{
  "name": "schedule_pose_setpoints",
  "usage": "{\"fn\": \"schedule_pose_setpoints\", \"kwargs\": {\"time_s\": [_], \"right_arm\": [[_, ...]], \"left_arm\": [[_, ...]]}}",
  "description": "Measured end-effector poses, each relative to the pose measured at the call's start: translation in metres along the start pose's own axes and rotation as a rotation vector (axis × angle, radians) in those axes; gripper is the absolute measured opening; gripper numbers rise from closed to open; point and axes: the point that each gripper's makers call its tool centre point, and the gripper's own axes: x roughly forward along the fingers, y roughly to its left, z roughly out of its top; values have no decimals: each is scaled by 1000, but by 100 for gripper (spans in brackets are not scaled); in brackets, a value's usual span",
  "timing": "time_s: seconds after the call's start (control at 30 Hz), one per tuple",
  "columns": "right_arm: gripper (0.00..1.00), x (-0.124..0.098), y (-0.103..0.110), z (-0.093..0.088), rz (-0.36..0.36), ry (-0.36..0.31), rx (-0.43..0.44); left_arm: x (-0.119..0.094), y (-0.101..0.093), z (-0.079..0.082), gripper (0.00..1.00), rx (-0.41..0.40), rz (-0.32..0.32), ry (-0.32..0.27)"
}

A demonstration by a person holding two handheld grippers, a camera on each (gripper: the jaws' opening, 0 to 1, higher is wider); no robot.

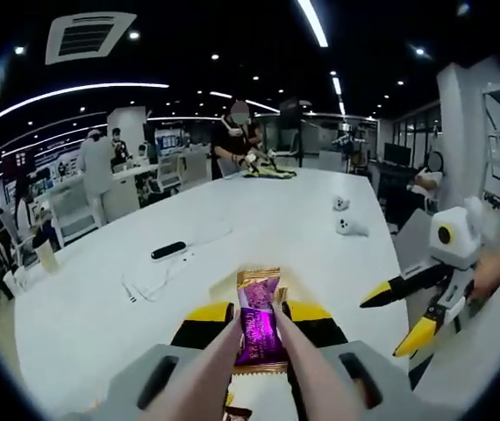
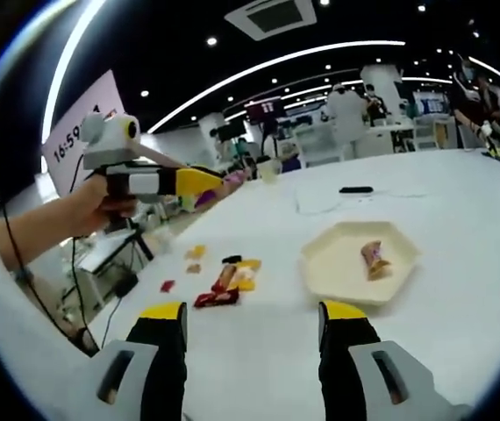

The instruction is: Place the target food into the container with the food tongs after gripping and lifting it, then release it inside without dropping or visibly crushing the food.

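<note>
A purple foil-wrapped snack bar with gold ends (image 1: 259,329) is pinched between pink food tongs (image 1: 232,368), which the left gripper (image 1: 259,309) squeezes, held above the white table (image 1: 259,219). The pale hexagonal tray (image 2: 338,263) awaits; the right gripper (image 2: 252,316) hovers, jaws apart.

I'm seeing the tongs (image 1: 259,338) covering the purple snack's (image 1: 259,329) long edges at lower centre, and its print is blurring; in the right gripper view the scattered wrappers (image 2: 219,279) left of centre are reading too small to identify
</note>
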Motion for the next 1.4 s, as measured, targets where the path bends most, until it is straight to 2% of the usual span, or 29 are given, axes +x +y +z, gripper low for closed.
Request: {"fn": "schedule_pose_setpoints", "kwargs": {"time_s": [0.63,1.0,1.4], "right_arm": [[60,-6,-5,-4,-26,-11,18],[59,-7,-9,-8,-25,-15,37],[58,-6,-15,-3,-24,-22,43]], "left_arm": [[22,-10,19,20,-34,-57,-7],[35,-4,15,20,-74,-28,38],[58,-12,16,20,-78,-64,61]]}}
